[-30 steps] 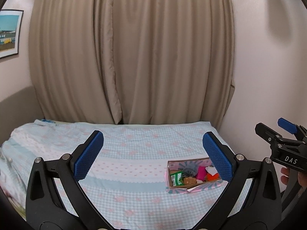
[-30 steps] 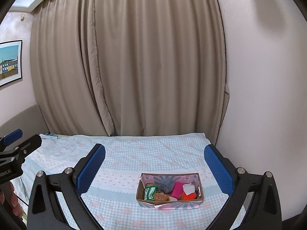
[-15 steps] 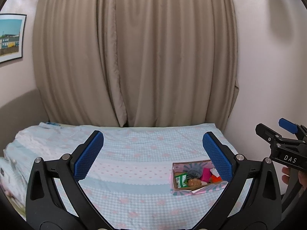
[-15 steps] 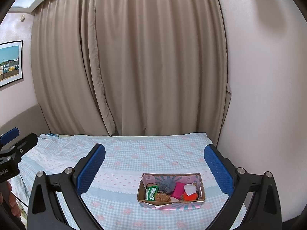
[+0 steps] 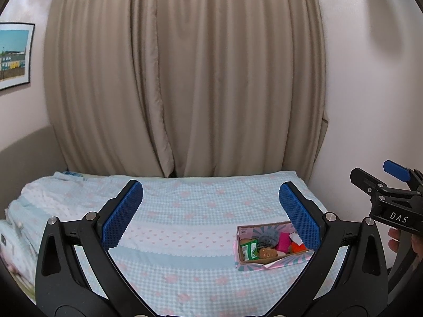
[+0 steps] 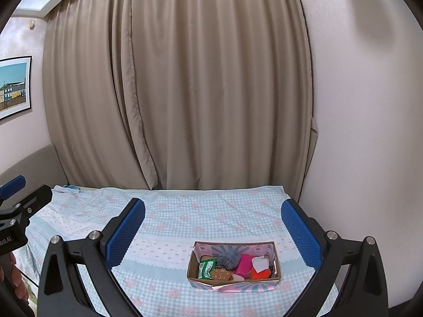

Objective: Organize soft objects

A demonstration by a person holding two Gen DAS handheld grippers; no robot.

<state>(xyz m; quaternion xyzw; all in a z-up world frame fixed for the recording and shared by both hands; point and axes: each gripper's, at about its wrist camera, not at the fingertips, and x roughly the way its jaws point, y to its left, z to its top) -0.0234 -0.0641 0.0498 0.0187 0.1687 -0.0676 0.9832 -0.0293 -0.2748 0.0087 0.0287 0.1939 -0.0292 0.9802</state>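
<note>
A small cardboard box [image 6: 232,281] with pink and teal flaps sits on the bed, right of centre. It holds several soft items: a green packet [image 6: 207,269], a grey pompom [image 6: 228,259], a pink piece [image 6: 244,264], a brown plush [image 6: 221,274] and an orange and white toy [image 6: 260,269]. The box also shows in the left wrist view [image 5: 264,260]. My left gripper [image 5: 210,218] is open and empty, well back from the box. My right gripper [image 6: 212,231] is open and empty, also held back above the bed.
The bed [image 6: 185,219] has a blue checked cover with pink flowers. Beige curtains [image 6: 179,92] hang behind it. A pale wall [image 6: 357,132] runs along the bed's right side. A framed picture [image 6: 13,87] hangs on the left wall.
The left gripper has turned a little so the box sits further right and lower in its view. The right gripper has barely moved. Both stay open.
</note>
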